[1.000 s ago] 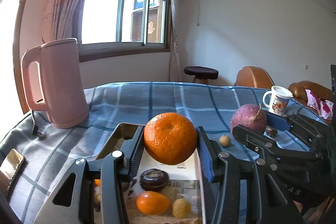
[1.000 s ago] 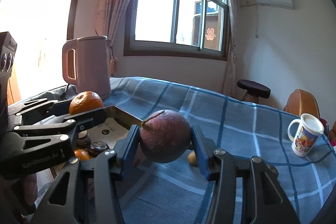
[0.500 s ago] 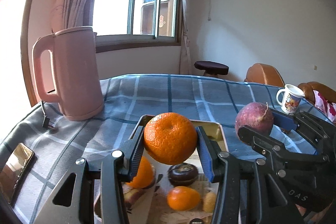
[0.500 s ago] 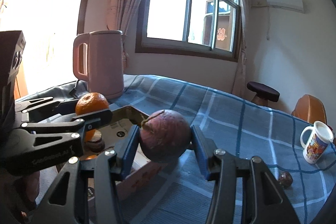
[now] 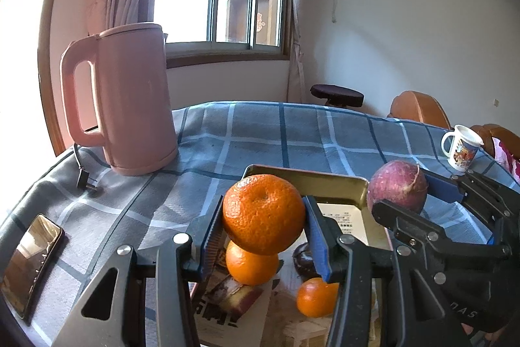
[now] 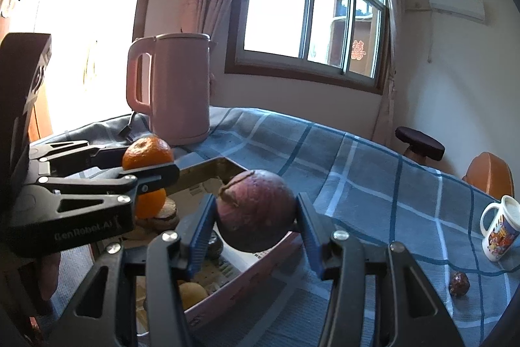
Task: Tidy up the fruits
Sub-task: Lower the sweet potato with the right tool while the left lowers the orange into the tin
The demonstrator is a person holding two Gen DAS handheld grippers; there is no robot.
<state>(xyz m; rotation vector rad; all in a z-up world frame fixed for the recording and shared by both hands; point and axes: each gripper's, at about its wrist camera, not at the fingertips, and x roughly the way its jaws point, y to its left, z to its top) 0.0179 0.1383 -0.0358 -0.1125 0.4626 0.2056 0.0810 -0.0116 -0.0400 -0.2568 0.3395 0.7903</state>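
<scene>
orange skin: bright and pebbly, that's the mandarin (image 5: pixel 264 214) pinched in the left claw (image 5: pixel 264 228), blue pads tight on both of its sides, hanging right over the tray (image 5: pixel 312 182).
purple fruit: round, dull reddish-purple (image 6: pixel 256 210), clamped in the right claw (image 6: pixel 256 225), sitting above the tray's near-right edge rather than the middle.
tray contents: another orange (image 5: pixel 252 264), a smaller orange one (image 5: pixel 317 296), a dark round thing (image 5: pixel 304 256), plus printed paper lining the bottom.
surface: blue plaid cloth (image 5: pixel 260 135), with a pink kettle (image 5: pixel 130 106) on the left, a phone (image 5: pixel 31 257) near the edge and a mug (image 5: pixel 461 148) off to the right.
stragglers: a small dark fruit (image 6: pixel 459 283) sits out on the cloth near the mug, so I'd guess the job isn't finished.
how I'd do it: lower each fruit into a bare patch of tray before letting go, since dropping the mandarin onto the orange below would probably send it rolling. One claw at a time too, they're close together.
orientation: mandarin's stem dimple tips up and toward the camera, squat axis roughly vertical. The purple one's stem nub points up-left; it's nearly a ball, no real long axis.
</scene>
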